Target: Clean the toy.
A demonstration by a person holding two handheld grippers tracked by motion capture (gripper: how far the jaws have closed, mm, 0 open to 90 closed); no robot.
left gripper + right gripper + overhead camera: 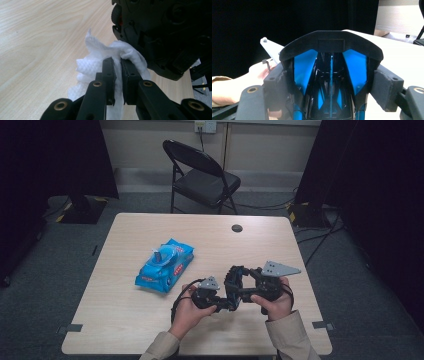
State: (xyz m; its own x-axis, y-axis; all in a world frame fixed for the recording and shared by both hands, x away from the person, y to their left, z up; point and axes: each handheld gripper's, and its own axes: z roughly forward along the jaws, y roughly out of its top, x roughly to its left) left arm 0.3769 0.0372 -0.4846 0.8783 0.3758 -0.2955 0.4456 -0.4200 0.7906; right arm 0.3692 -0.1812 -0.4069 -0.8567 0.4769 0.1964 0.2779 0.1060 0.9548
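White wipe (100, 60) — pinched in left gripper (116, 65).

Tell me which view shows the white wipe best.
The left gripper view: the white wipe sits crumpled between the left gripper's nearly closed jaws, its dimpled texture plain against the table. In the high view the hands and grippers cover that spot; the right gripper view looks at a black-and-blue object instead.
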